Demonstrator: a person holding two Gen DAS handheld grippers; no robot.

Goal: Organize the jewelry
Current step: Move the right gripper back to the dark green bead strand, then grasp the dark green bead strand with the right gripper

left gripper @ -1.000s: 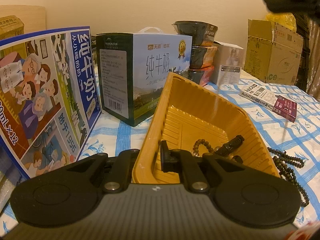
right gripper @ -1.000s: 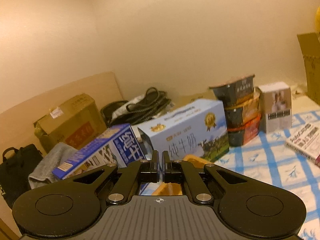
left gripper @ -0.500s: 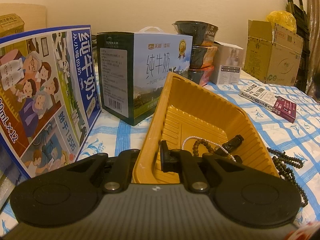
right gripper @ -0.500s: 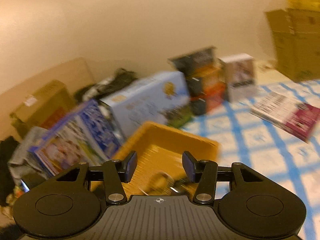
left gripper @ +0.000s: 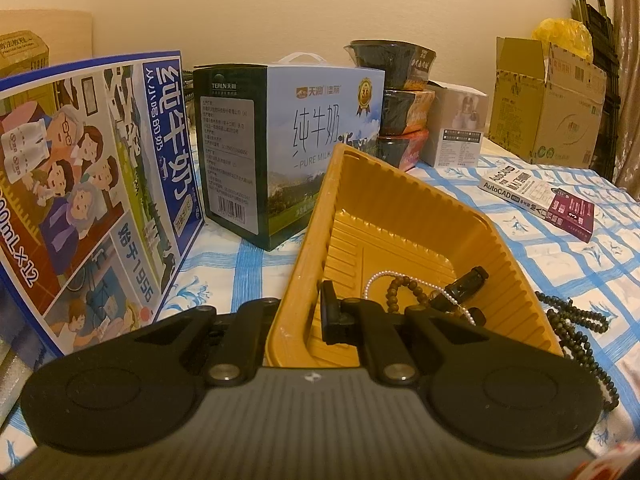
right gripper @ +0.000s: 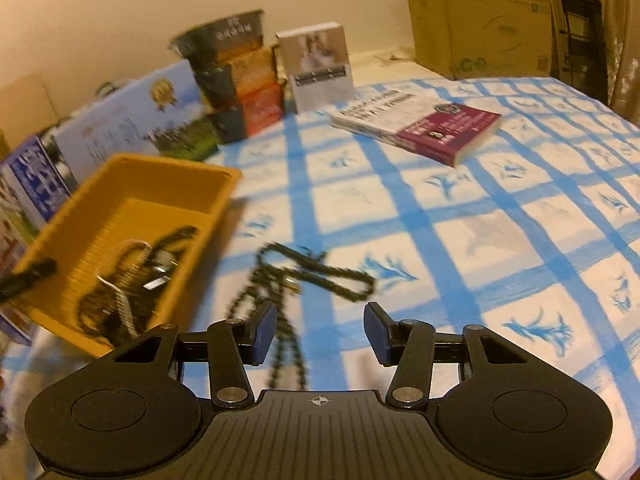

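While the left gripper (left gripper: 298, 316) pinches the yellow tray (left gripper: 516, 256) wall, the right gripper (right gripper: 320, 332), jaws spread, hovers just short of the dark bead necklace (right gripper: 304, 276) ahead.

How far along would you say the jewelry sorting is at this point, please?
Partly done: a pearl strand and a brown bead bracelet already lie in the yellow tray, which the left gripper clamps by its rim. The right gripper is open and empty. The dark bead necklace on the tablecloth remains.

We note both grippers, left gripper (left gripper: 298, 312) and right gripper (right gripper: 320, 334): black linkages, silver pivot screws, ribbed grey housing; right pads (right gripper: 264, 334) blue.
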